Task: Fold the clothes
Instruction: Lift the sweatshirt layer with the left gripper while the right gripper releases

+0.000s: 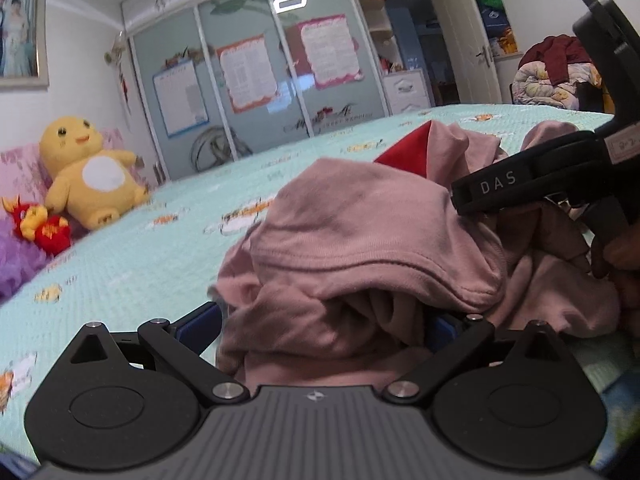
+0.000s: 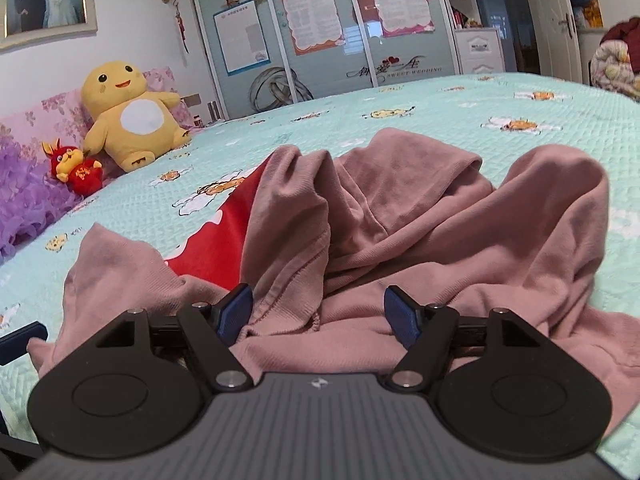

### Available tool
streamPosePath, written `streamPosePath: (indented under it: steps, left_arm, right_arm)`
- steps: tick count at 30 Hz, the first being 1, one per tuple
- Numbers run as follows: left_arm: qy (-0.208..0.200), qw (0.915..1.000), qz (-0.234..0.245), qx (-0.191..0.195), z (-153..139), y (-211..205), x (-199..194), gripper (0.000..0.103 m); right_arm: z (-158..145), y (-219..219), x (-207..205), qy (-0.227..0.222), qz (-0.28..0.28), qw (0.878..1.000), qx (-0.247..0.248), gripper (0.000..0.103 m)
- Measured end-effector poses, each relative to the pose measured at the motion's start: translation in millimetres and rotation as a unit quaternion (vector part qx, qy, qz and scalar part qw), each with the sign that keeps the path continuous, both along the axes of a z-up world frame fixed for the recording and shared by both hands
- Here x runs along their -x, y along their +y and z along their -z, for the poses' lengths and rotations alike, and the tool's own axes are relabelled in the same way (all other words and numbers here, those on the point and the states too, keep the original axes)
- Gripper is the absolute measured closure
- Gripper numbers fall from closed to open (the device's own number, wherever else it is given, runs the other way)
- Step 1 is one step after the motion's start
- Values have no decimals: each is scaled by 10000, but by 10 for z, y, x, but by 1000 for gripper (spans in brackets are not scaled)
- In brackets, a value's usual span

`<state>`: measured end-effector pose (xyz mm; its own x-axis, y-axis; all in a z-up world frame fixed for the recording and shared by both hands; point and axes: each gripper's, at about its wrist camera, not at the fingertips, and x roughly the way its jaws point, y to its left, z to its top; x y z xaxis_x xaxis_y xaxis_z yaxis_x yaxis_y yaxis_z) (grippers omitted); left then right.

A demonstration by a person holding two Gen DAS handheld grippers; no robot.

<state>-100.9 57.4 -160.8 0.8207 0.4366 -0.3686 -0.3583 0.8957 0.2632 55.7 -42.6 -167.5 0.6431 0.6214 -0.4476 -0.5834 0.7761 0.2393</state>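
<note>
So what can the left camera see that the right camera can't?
Only the left wrist view shows the right gripper from outside, marked DAS, with a hand behind it. Only the right wrist view shows the shirt's big red patch and the right gripper's blue fingers standing apart over the cloth. Both show the pink garment, the green bedspread and the yellow plush toy.

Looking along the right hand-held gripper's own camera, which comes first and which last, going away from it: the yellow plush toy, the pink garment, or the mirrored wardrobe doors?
1. Pink garment: right at the right hand-held gripper, bunched between its open fingers.
2. Yellow plush toy: far left, at the head of the bed.
3. Wardrobe doors: beyond the bed, along the back wall.
</note>
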Motion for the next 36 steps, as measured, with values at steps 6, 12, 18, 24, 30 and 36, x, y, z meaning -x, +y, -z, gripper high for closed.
streamPosePath:
  steps: [6,12,18,24,30,36]
  left_arm:
    - [298,9984,446,-176,-117,-110,121,0]
    - [64,9957,809,-450,-238,-110,-40,0]
    - [391,9971,654,94,-71,130,-346,0]
    - [338,9926,731,905,-90,339,-228,10]
    - [-59,9920,911,867,-249,326,-78,53]
    - [-401,9916,773,954,-394,408,-32,69]
  right_arm:
    - [-60,-49,52,-35,32,10000,85,30]
    - [-78,-29,70,-67,26,9998,199,30]
    - [-51,-23,64,-112,22,9995,308,24]
    - [-29,-5,73,-193,29,9993,330,21]
    - [-51,-27,84,-228,49,9994,275,23]
    - [-166,52,313,-392,-628,9969,254,93]
